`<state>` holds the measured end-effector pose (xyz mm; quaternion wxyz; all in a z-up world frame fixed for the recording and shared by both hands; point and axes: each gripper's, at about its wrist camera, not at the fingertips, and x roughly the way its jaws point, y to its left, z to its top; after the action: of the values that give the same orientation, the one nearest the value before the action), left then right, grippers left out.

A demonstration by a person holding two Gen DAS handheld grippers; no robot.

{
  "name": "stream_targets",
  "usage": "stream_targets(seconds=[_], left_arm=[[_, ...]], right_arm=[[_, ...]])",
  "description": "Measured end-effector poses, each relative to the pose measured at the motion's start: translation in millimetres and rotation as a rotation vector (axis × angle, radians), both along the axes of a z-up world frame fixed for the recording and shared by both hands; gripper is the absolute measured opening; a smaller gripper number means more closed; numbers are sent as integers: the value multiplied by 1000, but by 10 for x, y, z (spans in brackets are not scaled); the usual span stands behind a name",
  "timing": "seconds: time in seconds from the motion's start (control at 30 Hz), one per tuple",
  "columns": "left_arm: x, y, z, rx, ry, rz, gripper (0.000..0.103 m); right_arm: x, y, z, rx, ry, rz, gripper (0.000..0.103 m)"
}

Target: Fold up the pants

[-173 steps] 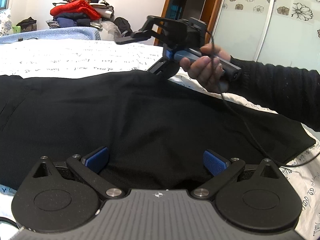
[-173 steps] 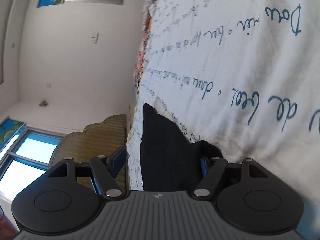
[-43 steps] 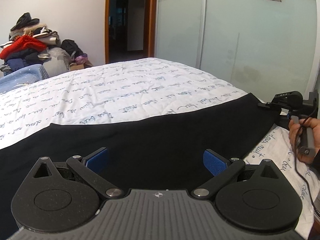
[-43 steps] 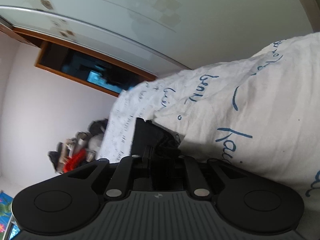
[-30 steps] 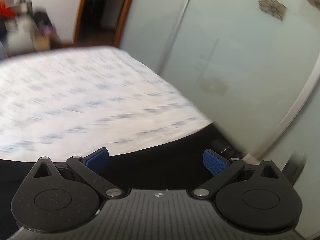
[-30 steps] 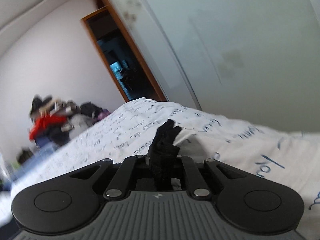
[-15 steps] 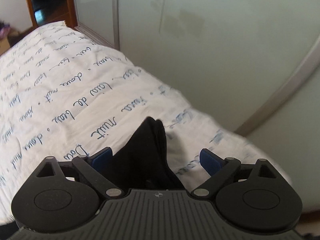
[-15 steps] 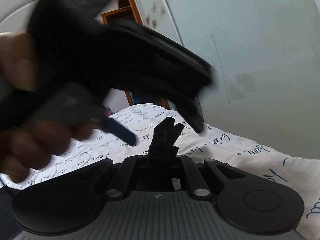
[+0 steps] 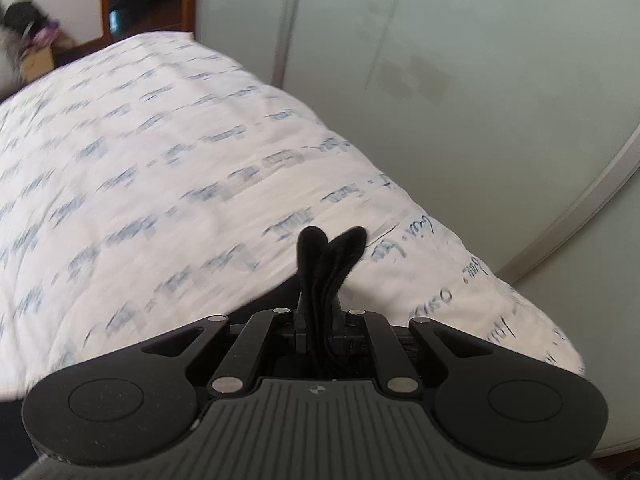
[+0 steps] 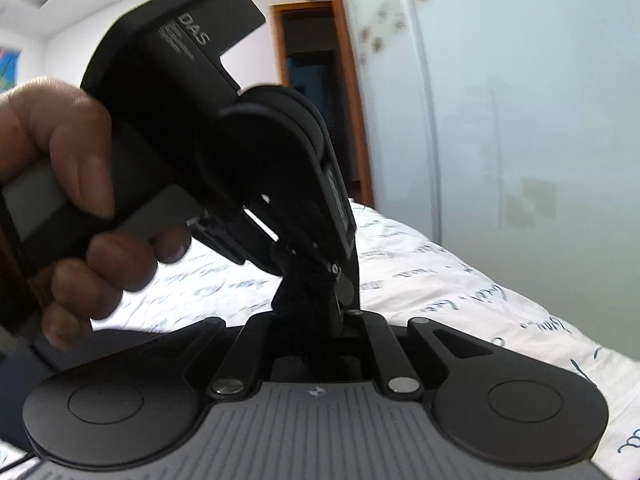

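The black pants [image 9: 326,256] lie on the white bed sheet with blue writing [image 9: 168,176]. My left gripper [image 9: 318,316] is shut on a bunched end of the pants, which sticks up between its fingers near the bed's far corner. My right gripper [image 10: 310,312] is shut on another bunch of the black pants [image 10: 304,280]. In the right wrist view the left gripper's body [image 10: 224,128] and the hand holding it [image 10: 76,184] sit right in front, almost touching my right gripper. The rest of the pants is hidden below both grippers.
A frosted sliding wardrobe door [image 9: 460,80] runs close along the bed's right edge. A wooden doorway [image 9: 148,0] opens beyond the bed's far end. Clutter [image 9: 24,40] sits on the floor at the far left.
My left gripper swung right to the pants' end beside my right gripper and shut on it; it was open half a second ago. The right gripper stays shut on the pants.
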<state>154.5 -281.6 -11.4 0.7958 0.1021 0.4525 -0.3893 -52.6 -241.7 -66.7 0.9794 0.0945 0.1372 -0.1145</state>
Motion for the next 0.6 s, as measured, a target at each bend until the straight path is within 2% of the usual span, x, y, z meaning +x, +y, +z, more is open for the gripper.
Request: stream_targets(seconds=[0.1, 0.3, 0.43, 0.6], left_arm=[[-24, 526, 58, -43, -1, 46, 11], [121, 1638, -36, -49, 18, 257, 11], [356, 2188, -235, -71, 123, 387, 11], [620, 2540, -453, -135, 262, 462, 11]], right_arm=[[-37, 295, 91, -29, 15, 73, 6], [131, 1046, 120, -28, 60, 305, 6], [257, 1526, 11, -118, 117, 403, 6], [446, 1876, -24, -246, 201, 434, 6]])
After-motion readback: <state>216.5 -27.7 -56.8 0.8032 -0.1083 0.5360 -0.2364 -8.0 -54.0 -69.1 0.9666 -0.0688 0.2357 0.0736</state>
